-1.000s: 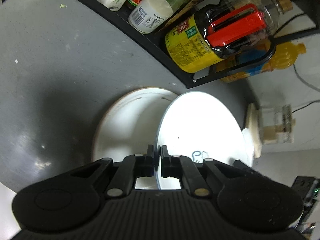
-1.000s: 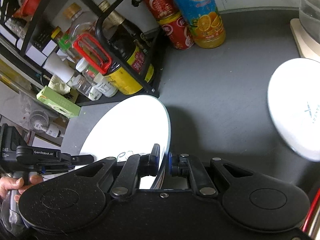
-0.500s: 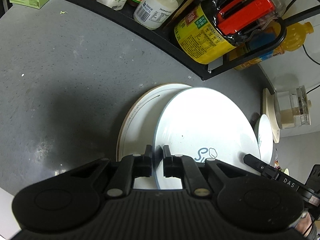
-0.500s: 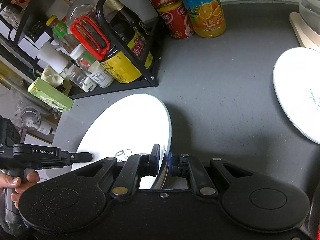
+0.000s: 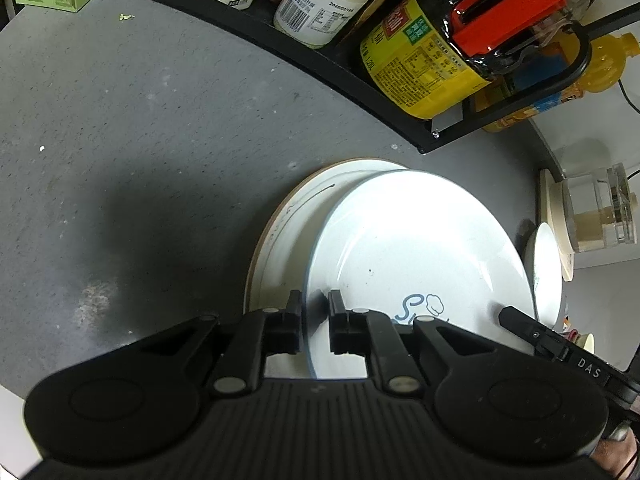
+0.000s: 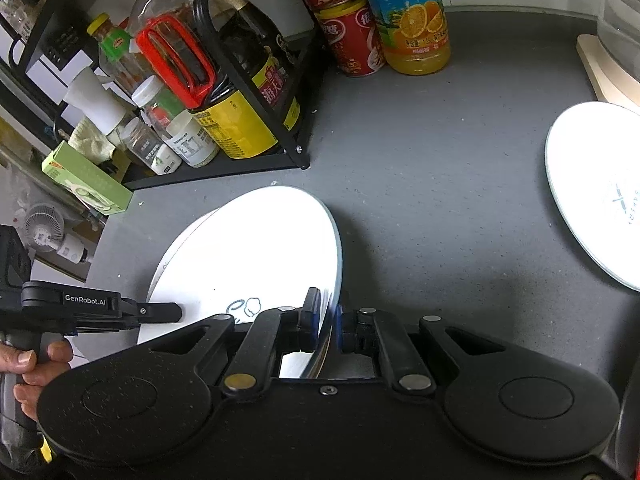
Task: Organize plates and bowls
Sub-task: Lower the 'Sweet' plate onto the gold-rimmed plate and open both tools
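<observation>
Bare grey stone bench (image 5: 152, 152) is lying open left of the stacked white round plates (image 5: 412, 248). A black wire rack crowded with bottles (image 6: 240, 120) is blocking the far side, and another white plate (image 6: 596, 192) is sitting well apart to the right.

Dark grey speckled bench (image 6: 440, 208), bright overhead light glaring off it. Black metal rack (image 6: 256, 160) at back, packed with sauce bottles and jars. Orange juice bottle (image 6: 412, 16) and red cans (image 6: 352, 36) against white wall. Small fan (image 6: 44, 228) beyond bench edge.
</observation>
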Available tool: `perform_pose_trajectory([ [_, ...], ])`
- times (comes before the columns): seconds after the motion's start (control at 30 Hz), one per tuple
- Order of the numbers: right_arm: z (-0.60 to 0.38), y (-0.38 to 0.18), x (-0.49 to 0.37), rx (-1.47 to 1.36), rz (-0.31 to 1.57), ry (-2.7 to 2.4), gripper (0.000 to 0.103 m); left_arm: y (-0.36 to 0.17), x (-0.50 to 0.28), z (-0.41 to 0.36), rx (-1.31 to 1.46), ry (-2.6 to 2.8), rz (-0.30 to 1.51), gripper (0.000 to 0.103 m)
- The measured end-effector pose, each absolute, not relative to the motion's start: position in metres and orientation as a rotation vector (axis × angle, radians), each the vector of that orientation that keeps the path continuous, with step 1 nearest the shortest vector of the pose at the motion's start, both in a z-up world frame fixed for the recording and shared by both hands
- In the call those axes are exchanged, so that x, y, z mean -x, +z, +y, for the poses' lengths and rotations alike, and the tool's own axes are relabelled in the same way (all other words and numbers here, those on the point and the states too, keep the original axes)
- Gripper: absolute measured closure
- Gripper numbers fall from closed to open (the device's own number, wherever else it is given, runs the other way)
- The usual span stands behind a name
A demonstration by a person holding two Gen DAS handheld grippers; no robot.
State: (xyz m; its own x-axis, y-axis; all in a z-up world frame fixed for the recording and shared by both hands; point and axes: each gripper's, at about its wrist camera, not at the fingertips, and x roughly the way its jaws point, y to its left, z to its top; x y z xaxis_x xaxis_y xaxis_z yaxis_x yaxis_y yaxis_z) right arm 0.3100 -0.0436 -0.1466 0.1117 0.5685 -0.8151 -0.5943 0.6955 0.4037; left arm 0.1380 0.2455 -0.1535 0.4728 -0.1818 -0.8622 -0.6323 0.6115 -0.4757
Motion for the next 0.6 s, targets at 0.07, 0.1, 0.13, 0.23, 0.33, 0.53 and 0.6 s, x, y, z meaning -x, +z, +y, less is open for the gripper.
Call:
perform_pose_trajectory([
  [0.07, -0.043, -0.147, -0.309, 0.031, 1.182, 0.846, 0.096, -0.156, -0.138, 0.245, 0.906, 0.325, 1.079, 0.092],
  [0.1, -0.042, -0.147, -0.308, 0.036, 1.181, 0.840, 0.096, -0.157, -0.138, 0.245, 0.904, 0.326, 1.078, 0.092],
  [0.13, -0.042, -0.148, -0.308, 0.040, 1.180, 0.836, 0.096, -0.157, -0.138, 0.245, 0.902, 0.329, 1.077, 0.092],
  [0.23, -0.042, -0.148, -0.306, 0.045, 1.178, 0.827, 0.096, -0.157, -0.139, 0.245, 0.898, 0.332, 1.077, 0.092],
  [0.33, -0.042, -0.149, -0.306, 0.040, 1.174, 0.814, 0.097, -0.157, -0.141, 0.245, 0.884, 0.327, 1.086, 0.091],
  [0.53, -0.040, -0.149, -0.305, 0.036, 1.167, 0.811, 0.097, -0.144, -0.146, 0.241, 0.765, 0.345, 1.114, 0.091],
  [0.6, -0.041, -0.148, -0.305, 0.034, 1.163, 0.812, 0.097, -0.135, -0.143, 0.243, 0.749, 0.344, 1.099, 0.088],
])
